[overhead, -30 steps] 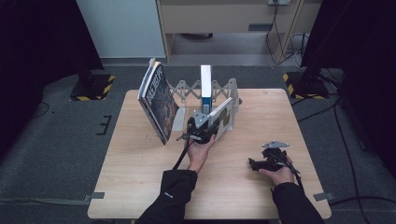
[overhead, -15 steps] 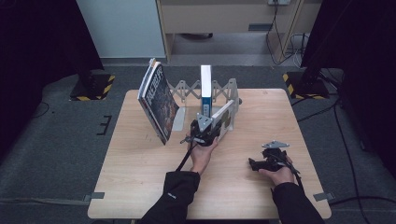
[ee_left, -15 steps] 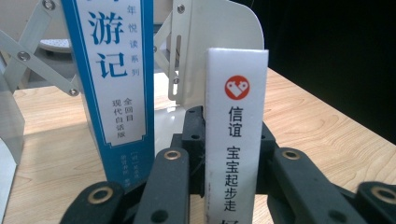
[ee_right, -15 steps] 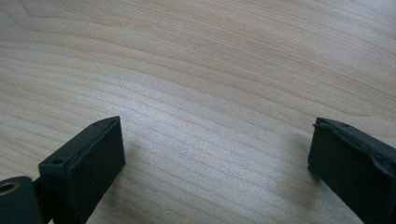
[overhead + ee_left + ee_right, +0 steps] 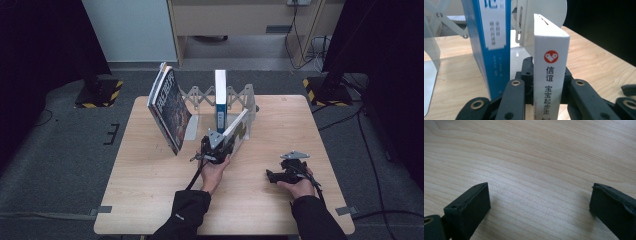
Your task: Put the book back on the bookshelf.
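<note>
My left gripper (image 5: 216, 145) is shut on a white book (image 5: 236, 126), which slants up toward the folding rack (image 5: 243, 94). In the left gripper view the black jaws press both covers of the white book (image 5: 551, 42), spine facing the camera, and my left gripper (image 5: 547, 68) is just right of an upright blue-spined book (image 5: 490, 37). That blue book (image 5: 220, 100) stands in the rack. My right gripper (image 5: 270, 176) rests on the table at the front right, open, and my right gripper (image 5: 539, 202) has bare wood between its jaws.
A dark-covered book (image 5: 169, 107) leans upright at the rack's left end. The wooden table (image 5: 150, 190) has free room at the front left and far right. Dark floor, cables and a cabinet lie beyond the far edge.
My left hand has sunk a little with the white book, near the rack. The right hand has stayed still.
</note>
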{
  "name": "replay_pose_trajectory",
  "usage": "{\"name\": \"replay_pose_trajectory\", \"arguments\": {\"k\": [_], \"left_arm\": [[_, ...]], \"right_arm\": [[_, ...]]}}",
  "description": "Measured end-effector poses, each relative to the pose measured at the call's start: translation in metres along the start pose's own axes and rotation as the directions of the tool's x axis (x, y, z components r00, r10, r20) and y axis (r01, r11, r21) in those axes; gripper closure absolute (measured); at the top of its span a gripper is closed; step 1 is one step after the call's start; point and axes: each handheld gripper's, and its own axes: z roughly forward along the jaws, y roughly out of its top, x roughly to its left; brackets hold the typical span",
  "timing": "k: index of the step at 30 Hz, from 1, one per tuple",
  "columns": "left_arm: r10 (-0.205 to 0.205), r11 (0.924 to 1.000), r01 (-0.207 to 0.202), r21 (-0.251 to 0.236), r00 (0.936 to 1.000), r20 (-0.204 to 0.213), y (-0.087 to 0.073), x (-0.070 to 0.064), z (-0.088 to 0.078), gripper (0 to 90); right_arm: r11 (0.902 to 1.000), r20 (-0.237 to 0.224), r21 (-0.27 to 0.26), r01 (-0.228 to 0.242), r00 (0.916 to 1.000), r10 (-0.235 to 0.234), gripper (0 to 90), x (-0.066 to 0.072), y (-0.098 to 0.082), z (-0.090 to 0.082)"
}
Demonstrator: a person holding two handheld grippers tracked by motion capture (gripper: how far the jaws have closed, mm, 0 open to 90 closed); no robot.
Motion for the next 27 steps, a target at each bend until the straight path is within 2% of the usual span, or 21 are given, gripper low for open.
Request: {"name": "replay_pose_trajectory", "arguments": {"k": [8, 11, 19, 27], "left_arm": [[0.007, 0.9999, -0.007, 0.012, 1.0000, -0.002, -0.011, -0.003, -0.003, 73.6], [-0.007, 0.9996, 0.007, 0.025, 1.0000, 0.003, -0.015, -0.003, -0.005, 73.6], [-0.005, 0.9988, 0.005, 0.049, 1.0000, 0.001, -0.023, -0.002, -0.007, 73.6], [-0.021, 0.9987, 0.021, 0.047, 0.9998, -0.004, -0.024, -0.003, 0.005, 73.5]], "right_arm": [[1.0000, 0.000, 0.000, -0.001, 1.0000, 0.001, 3.4, 0.000, 0.000, 0.000], [1.0000, 0.001, -0.002, -0.002, 1.0000, 0.002, 3.4, 0.000, 0.000, 0.000], [1.0000, 0.000, 0.000, -0.002, 1.0000, 0.002, 3.3, 0.000, 0.000, 0.000], [1.0000, 0.000, -0.001, -0.003, 1.0000, 0.003, 3.1, 0.000, 0.000, 0.000]]}}
